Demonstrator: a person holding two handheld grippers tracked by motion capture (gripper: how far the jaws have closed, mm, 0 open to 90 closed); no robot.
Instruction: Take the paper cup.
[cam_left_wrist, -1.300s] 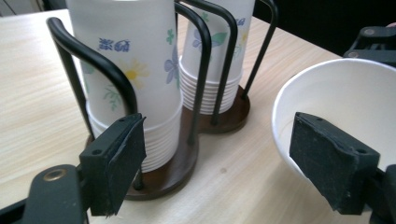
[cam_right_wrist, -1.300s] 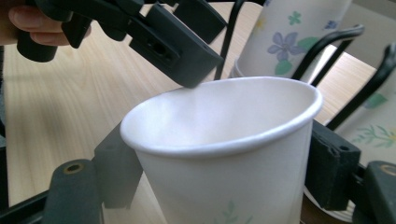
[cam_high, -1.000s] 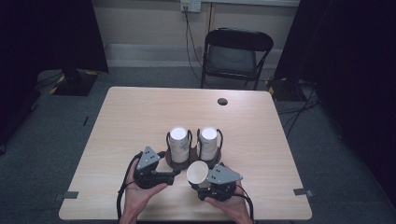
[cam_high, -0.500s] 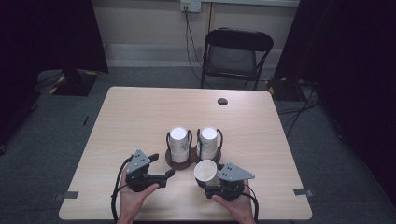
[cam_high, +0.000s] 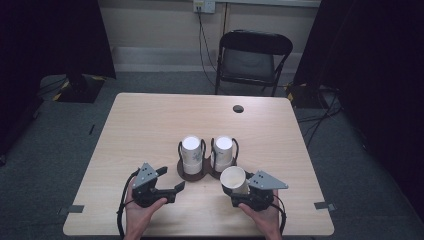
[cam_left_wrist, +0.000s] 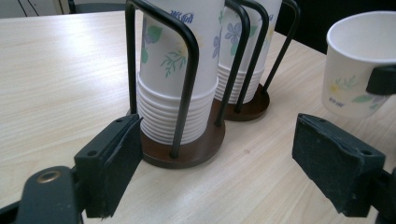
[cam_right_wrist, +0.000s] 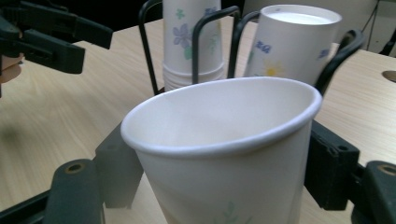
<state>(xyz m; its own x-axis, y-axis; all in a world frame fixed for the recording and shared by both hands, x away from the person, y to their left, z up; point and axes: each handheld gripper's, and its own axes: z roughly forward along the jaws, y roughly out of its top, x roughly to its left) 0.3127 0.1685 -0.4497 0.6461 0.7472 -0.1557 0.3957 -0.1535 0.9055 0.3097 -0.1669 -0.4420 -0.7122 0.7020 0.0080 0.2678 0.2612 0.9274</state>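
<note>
Two stacks of flowered white paper cups stand upside down in black wire holders on round brown bases, the left stack (cam_high: 191, 154) (cam_left_wrist: 180, 70) beside the right stack (cam_high: 223, 151) (cam_right_wrist: 294, 44). My right gripper (cam_high: 240, 192) (cam_right_wrist: 219, 186) is shut on a single paper cup (cam_high: 235, 181) (cam_right_wrist: 219, 154), held mouth up just right of the holders; the left gripper view shows that cup (cam_left_wrist: 357, 65) too. My left gripper (cam_high: 172, 186) (cam_left_wrist: 233, 158) is open, nothing between its pads, pointing at the left holder's base from a short way off.
The wooden table (cam_high: 150, 125) has a small dark cable hole (cam_high: 238, 108) near its far edge. A black folding chair (cam_high: 252, 60) stands behind it. Bare tabletop lies left and right of the holders and beyond them.
My right gripper has carried the cup to the right, from in front of the holders to beside the right one. The left gripper drew back slightly to the left.
</note>
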